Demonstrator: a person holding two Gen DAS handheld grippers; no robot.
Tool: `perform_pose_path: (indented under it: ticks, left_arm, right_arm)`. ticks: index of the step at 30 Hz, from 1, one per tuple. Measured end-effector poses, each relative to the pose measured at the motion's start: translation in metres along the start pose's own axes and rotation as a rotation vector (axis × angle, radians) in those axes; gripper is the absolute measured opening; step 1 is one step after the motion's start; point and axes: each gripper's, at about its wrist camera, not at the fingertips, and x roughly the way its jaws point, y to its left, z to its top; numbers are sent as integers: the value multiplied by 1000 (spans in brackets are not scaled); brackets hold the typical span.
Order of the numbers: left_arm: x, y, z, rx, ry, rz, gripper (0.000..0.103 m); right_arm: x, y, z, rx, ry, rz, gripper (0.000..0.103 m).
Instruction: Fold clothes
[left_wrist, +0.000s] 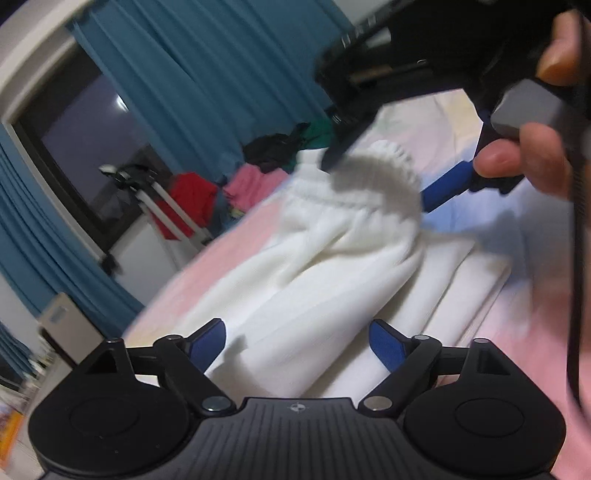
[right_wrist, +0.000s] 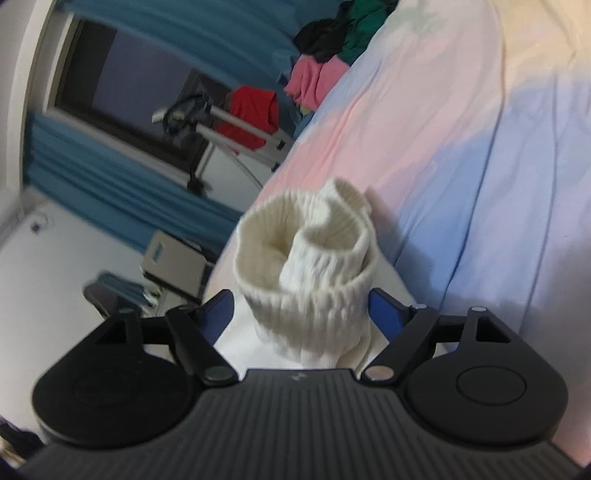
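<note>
A pair of white ribbed socks (left_wrist: 325, 266) lies bunched on the pastel bed sheet (left_wrist: 535, 295), one tucked inside the other's cuff. My left gripper (left_wrist: 297, 341) is open, its blue fingers on either side of the foot end. A hand (left_wrist: 535, 158) holds my right gripper (left_wrist: 376, 173) at the cuff end. In the right wrist view the cuff (right_wrist: 306, 258) stands up between the wide-apart fingers of the right gripper (right_wrist: 301, 312), which is open around it. A folded white cloth (left_wrist: 461, 273) lies under and beside the socks.
A heap of pink, black and green clothes (right_wrist: 317, 77) sits at the far edge of the bed sheet (right_wrist: 461, 147). Beyond it, a red garment (right_wrist: 251, 110) hangs on a metal rack in front of blue curtains (left_wrist: 207, 74) and a dark window.
</note>
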Motion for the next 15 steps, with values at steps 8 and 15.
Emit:
perform_pose_path:
  ticks: [8, 15]
  left_arm:
    - [-29, 36, -60, -110, 68, 127, 89]
    - [-44, 70, -72, -326, 109, 156, 89]
  right_arm:
    - [13, 15, -15, -147, -20, -109, 89]
    - [18, 3, -23, -130, -59, -113, 70]
